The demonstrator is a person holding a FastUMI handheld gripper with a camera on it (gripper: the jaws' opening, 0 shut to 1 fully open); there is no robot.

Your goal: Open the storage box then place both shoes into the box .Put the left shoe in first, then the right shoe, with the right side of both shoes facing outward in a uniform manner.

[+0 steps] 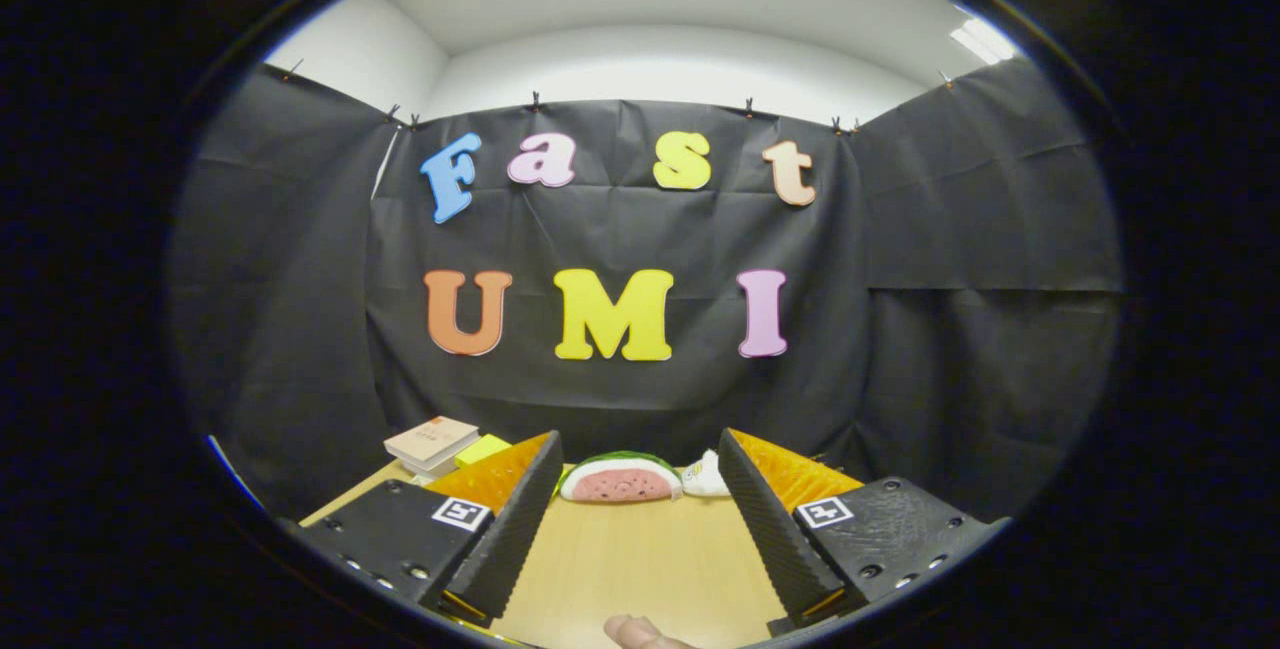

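The tongs [640,489] stand spread, holding nothing, their ribbed fingers [520,519] over a smooth wooden surface [640,559]. Beyond them lie one soft watermelon-slice toy [620,479], one small white plush [706,475], and a stack of books [432,445] beside one yellow block [483,448]. A fingertip [635,633] shows between the fingers.

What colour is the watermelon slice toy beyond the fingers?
Pink-red flesh with a green rind, watermelon slice toy, gripper view.

Tool [640,464] fingers apart over table [640,559]; watermelon toy [621,478] beyond them, books [432,444] far left.
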